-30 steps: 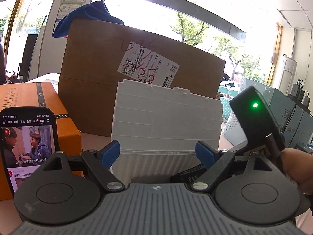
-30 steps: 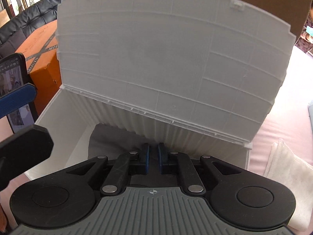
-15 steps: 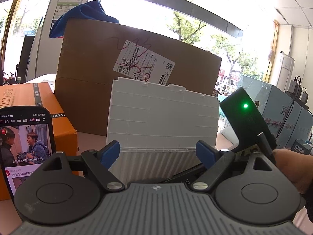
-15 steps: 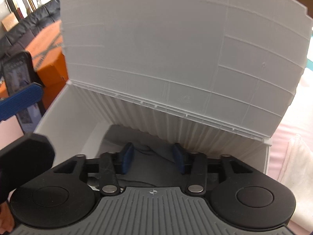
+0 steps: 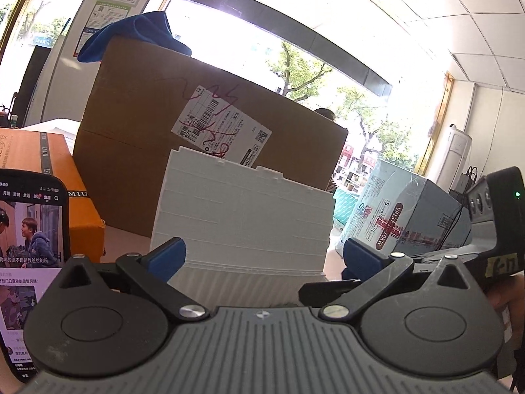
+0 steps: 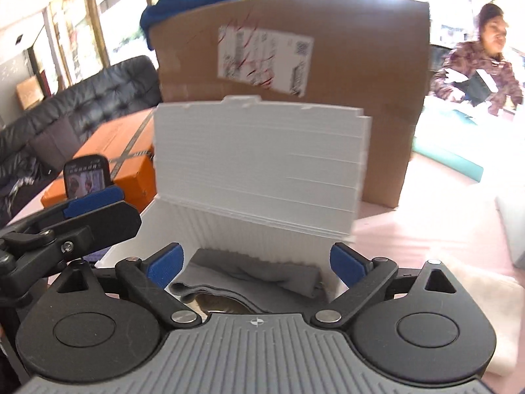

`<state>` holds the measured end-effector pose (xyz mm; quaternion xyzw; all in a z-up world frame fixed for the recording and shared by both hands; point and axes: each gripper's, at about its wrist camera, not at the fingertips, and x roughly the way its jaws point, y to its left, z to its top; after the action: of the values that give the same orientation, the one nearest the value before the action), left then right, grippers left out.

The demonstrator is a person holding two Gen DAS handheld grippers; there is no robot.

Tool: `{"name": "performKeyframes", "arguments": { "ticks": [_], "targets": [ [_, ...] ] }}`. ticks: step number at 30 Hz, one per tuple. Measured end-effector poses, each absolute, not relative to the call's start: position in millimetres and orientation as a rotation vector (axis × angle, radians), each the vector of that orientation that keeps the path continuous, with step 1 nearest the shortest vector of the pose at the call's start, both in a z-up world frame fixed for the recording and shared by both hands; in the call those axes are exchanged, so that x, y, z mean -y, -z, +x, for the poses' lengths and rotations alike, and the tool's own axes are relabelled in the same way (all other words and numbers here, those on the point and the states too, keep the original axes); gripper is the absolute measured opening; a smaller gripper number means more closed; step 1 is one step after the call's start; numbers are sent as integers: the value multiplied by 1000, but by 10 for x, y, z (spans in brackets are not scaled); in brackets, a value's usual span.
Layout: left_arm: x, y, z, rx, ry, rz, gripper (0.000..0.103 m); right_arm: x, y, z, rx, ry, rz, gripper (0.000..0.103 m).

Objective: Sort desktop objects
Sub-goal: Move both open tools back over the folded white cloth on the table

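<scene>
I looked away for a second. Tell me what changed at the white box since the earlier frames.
The right gripper went from shut, low inside the white box, to wide open and pulled back up; the grey cloth it let go lies in the box. The left gripper stayed open in front of the box, and the lid stayed raised.

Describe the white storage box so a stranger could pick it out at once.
Find the big brown cardboard carton with the scribbled shipping label. Directly in front of it stands the white ribbed plastic box, its hinged lid propped upright and grey cloth inside. The orange box to its left is closed cardboard; this one alone is white and open.
</scene>
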<state>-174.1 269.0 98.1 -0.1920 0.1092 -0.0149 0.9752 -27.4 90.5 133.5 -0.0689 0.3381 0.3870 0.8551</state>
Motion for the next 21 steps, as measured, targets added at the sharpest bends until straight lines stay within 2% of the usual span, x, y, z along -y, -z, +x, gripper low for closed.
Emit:
{"name": "performKeyframes", "arguments": {
  "ticks": [7, 21],
  "targets": [
    [-2224, -1026, -1586, -269, 58, -387, 103, -207, -1244, -311, -711, -730, 89, 99],
    [-743, -1092, -892, -366, 256, -278, 103, 1623, -1158, -444, -624, -462, 311, 102]
  ]
}}
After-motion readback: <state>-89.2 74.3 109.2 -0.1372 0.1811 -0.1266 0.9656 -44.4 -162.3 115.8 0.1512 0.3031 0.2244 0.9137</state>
